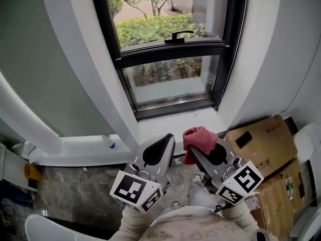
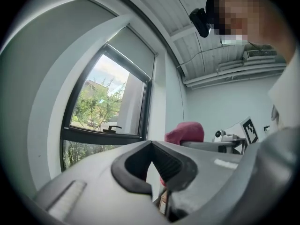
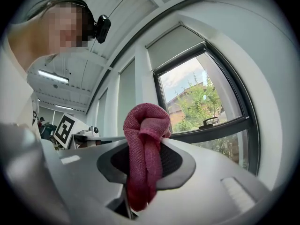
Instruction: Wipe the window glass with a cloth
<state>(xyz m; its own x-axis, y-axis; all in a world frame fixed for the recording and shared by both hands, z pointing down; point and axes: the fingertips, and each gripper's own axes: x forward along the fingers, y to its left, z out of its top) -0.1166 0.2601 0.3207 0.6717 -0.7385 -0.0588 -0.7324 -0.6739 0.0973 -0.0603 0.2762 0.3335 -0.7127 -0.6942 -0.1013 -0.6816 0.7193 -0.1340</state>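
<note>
The window has a black frame, a black handle point(image 1: 178, 34) on its crossbar and a lower glass pane point(image 1: 168, 82) above the white sill point(image 1: 165, 125). A red cloth point(image 1: 199, 137) is bunched between the jaws of my right gripper point(image 1: 203, 149), which is shut on it just below the sill. In the right gripper view the cloth point(image 3: 145, 144) hangs folded over the jaws, with the window point(image 3: 201, 102) to the right. My left gripper point(image 1: 165, 140) is beside it, shut and holding nothing. The left gripper view shows the window point(image 2: 101, 111) ahead and the cloth point(image 2: 185, 132) to the right.
Cardboard boxes point(image 1: 258, 144) are stacked at the right, close to my right gripper. A small bottle point(image 1: 111, 144) stands on the low white ledge at the left. White wall columns flank the window. Grey marbled floor point(image 1: 75, 190) lies below.
</note>
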